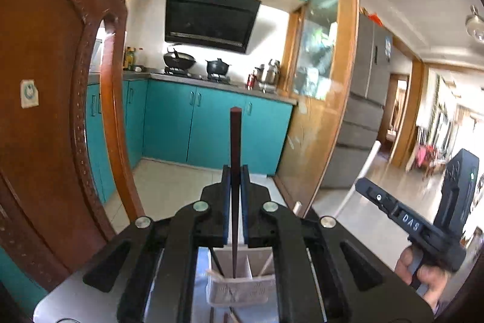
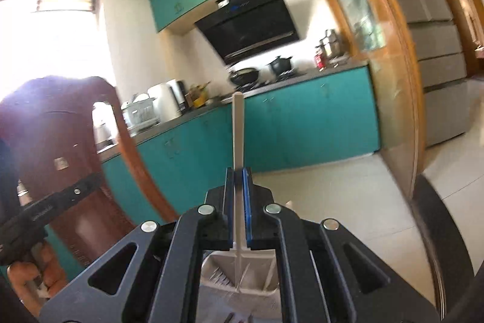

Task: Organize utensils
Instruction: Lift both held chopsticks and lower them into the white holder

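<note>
My left gripper (image 1: 235, 171) is shut on a dark red-brown chopstick (image 1: 235, 141) that stands upright, its lower end down in a white divided utensil holder (image 1: 239, 288) below the jaws. Other chopsticks lean in the holder. My right gripper (image 2: 239, 173) is shut on a white utensil handle (image 2: 237, 129), held upright above the same white holder (image 2: 224, 268). The right gripper also shows at the right of the left wrist view (image 1: 393, 211), the left one at the left of the right wrist view (image 2: 54, 202).
A carved brown wooden chair back (image 1: 45, 111) stands close on the left. Behind are teal kitchen cabinets (image 1: 211, 126), a stove with pots, a range hood, a wood-framed glass door (image 1: 326, 80) and a grey fridge (image 2: 435, 50). The holder stands on a pale table top (image 1: 60, 301).
</note>
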Action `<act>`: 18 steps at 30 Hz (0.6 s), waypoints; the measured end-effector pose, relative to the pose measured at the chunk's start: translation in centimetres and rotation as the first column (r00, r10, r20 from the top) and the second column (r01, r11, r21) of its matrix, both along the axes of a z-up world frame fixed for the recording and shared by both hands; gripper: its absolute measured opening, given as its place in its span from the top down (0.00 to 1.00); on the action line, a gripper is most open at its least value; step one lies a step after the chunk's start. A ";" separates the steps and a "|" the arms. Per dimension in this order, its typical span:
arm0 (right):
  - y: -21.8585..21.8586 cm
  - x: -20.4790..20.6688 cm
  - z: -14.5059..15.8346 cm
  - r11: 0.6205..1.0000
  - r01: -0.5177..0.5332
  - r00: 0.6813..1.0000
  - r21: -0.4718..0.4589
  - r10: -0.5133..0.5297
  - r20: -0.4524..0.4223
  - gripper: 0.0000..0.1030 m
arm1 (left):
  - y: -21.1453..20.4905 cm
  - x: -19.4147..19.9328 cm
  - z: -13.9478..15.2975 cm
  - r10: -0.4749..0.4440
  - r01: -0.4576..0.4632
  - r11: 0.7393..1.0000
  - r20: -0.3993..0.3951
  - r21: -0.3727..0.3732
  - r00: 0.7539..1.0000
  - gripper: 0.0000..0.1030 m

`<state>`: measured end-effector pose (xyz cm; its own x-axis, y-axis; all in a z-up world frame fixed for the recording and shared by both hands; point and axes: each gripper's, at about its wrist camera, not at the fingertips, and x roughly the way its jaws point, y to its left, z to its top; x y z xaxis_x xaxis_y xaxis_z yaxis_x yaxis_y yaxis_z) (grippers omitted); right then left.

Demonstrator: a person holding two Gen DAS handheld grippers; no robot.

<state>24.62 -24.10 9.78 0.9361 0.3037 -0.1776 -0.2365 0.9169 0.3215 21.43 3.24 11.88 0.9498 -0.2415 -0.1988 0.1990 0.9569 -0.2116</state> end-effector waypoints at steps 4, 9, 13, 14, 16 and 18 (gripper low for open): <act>0.7 1.3 -2.4 0.997 0.058 0.998 -0.060 -0.057 0.012 0.94 | 0.0 3.0 -2.1 0.055 -0.055 0.998 -0.024 0.018 0.998 0.93; 1.3 2.0 -5.2 0.993 0.032 0.999 -0.110 -0.034 -0.021 0.94 | -1.0 6.2 -6.1 0.074 -0.063 0.994 -0.130 0.089 0.989 0.93; 1.8 1.2 -6.7 0.987 0.001 1.000 -0.161 -0.006 -0.030 0.94 | -1.9 6.7 -8.4 0.072 -0.049 0.990 -0.178 0.132 0.981 0.93; 1.9 1.0 -6.9 0.986 -0.003 0.999 -0.166 -0.002 -0.033 0.94 | -2.1 6.7 -8.9 0.073 -0.046 0.989 -0.186 0.142 0.980 0.93; 1.9 0.6 -7.2 0.986 -0.006 0.999 -0.165 0.000 -0.037 0.94 | -2.2 6.6 -9.6 0.072 -0.044 0.988 -0.194 0.147 0.978 0.93; 1.9 0.3 -7.3 0.986 -0.008 0.999 -0.164 0.002 -0.037 0.94 | -2.3 6.4 -10.1 0.072 -0.044 0.988 -0.196 0.146 0.978 0.93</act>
